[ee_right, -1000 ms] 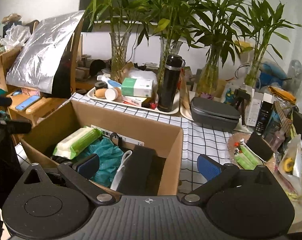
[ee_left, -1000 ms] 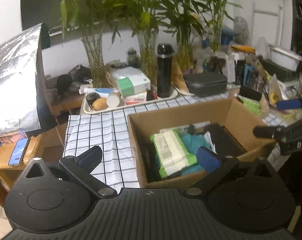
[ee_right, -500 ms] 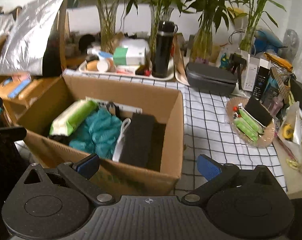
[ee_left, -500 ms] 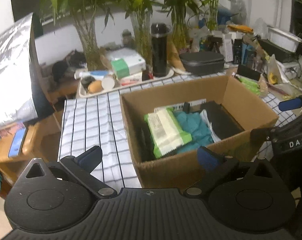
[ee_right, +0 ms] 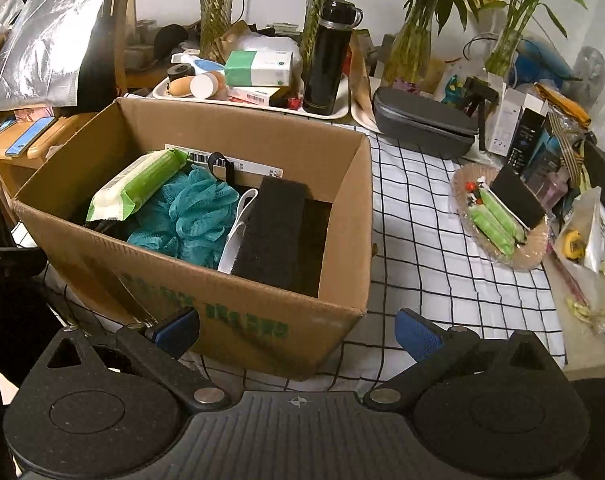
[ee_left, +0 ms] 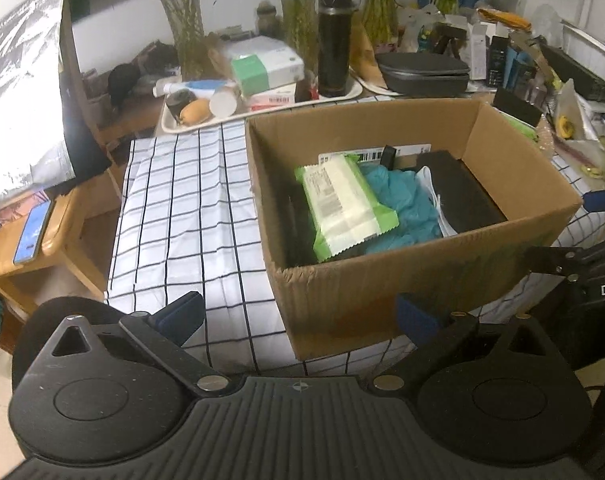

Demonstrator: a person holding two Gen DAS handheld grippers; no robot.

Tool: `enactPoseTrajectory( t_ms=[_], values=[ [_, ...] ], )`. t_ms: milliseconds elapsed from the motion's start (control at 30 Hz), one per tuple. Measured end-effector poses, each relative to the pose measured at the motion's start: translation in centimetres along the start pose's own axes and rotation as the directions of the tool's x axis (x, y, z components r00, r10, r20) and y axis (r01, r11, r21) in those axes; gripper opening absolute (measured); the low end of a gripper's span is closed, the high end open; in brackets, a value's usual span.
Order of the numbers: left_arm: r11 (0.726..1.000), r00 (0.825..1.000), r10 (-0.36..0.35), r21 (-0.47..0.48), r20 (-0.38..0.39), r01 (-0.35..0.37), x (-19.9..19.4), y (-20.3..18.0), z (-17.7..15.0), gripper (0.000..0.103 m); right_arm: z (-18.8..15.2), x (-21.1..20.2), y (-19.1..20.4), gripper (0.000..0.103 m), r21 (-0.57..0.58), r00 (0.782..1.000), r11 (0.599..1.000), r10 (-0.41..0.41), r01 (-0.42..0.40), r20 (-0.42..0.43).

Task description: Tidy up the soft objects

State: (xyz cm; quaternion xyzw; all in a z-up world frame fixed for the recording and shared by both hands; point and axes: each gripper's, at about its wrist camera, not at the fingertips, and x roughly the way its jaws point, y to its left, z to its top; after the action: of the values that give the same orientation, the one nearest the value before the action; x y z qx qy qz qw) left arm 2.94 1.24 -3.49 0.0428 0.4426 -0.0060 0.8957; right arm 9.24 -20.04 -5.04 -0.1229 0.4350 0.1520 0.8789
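Note:
An open cardboard box [ee_left: 402, 280] [ee_right: 238, 312] stands on the checked tablecloth. Inside lie a green-and-white wipes pack [ee_left: 342, 204] [ee_right: 138, 188], a teal mesh sponge [ee_left: 402, 208] [ee_right: 194, 216], a black foam block [ee_left: 462, 196] [ee_right: 274, 232] and something white [ee_right: 236, 236] beside the block. My left gripper [ee_left: 298, 316] hovers open in front of the box's near wall, nothing between its fingers. Off the box's near right corner, my right gripper [ee_right: 298, 330] is open and empty too. The right tool's black body [ee_left: 582, 280] shows at the right edge of the left wrist view.
Behind the box a white tray [ee_right: 342, 108] carries a black flask [ee_right: 328, 56], a tissue box [ee_right: 258, 68] and small bottles. A grey case [ee_right: 422, 124], a dish of green packets [ee_right: 498, 220], plant vases and clutter crowd the back and right. A wooden side table with a phone [ee_left: 32, 228] stands left.
Both grippers have pulled back and risen, so the box now sits farther ahead and its near wall shows in full. Neither gripper's fingers changed; the box contents have not moved.

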Motion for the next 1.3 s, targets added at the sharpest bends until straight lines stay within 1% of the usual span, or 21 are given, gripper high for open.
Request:
enactPoseTrajectory(
  t_ms=[400, 1300],
  values=[
    [1.000, 1.000, 0.013, 0.000, -0.020, -0.013, 0.11, -0.06, -0.06, 0.103, 0.07, -0.03, 0.21, 0.103, -0.011, 1.000, 1.000, 0.003, -0.003, -0.001],
    [1.000, 1.000, -0.003, 0.009, -0.027, 0.003, 0.17, -0.55, -0.14, 0.103, 0.04, 0.10, 0.21, 0.103, -0.010, 1.000, 1.000, 0.001, -0.001, -0.004]
  ],
)
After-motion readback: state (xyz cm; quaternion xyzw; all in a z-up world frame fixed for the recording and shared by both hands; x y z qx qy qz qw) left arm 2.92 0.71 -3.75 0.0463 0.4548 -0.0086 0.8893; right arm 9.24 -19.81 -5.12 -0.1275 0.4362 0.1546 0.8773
